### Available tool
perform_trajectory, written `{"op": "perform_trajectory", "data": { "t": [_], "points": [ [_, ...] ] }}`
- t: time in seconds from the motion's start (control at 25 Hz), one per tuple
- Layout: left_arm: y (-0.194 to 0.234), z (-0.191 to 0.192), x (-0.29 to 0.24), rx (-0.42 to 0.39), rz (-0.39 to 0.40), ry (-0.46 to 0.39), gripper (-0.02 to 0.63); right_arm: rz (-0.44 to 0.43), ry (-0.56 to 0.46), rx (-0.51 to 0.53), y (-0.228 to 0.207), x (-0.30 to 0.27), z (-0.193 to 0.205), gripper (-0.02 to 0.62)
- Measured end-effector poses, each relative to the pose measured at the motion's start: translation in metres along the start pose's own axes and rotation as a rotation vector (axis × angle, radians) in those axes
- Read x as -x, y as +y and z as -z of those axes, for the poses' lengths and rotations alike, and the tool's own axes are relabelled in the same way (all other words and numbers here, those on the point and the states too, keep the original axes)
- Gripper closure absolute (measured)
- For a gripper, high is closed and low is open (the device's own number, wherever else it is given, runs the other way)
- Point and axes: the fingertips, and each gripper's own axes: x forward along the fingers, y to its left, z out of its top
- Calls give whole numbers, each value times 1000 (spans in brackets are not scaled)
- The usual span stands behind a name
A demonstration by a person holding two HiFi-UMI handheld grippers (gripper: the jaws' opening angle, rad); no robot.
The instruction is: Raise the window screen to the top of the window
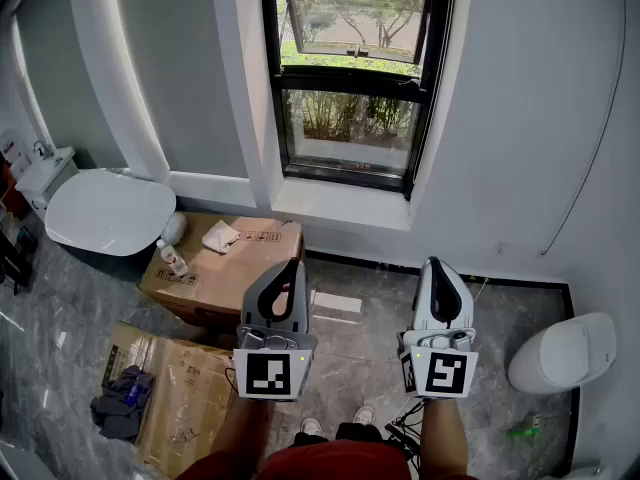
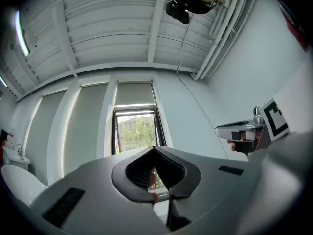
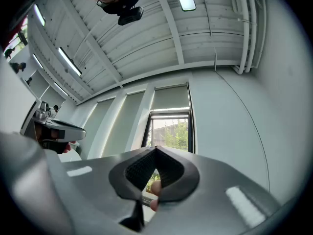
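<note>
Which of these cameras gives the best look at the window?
The head view: the window fills the top middle, black frame and greenery outside clear. Both gripper views show it small and far off, its lower part hidden.

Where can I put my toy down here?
The grey floor under the window, between the cardboard box and the white fixture at right, is mostly bare. So is the white window sill. The left is crowded: boxes with a bottle, a cloth and dark clothes.
</note>
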Motion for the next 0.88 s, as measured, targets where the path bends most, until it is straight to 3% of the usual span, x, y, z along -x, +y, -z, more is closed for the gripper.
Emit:
{"op": "perform_trajectory", "data": {
  "t": [0.56, 0.88],
  "points": [
    [-65, 19, -68, 15, -41, 18, 601, -29, 55, -41, -91, -19, 49, 586],
    [-77, 25, -79, 3, -94, 37, 601, -97, 71, -66, -107, -26, 66, 586]
  ]
}}
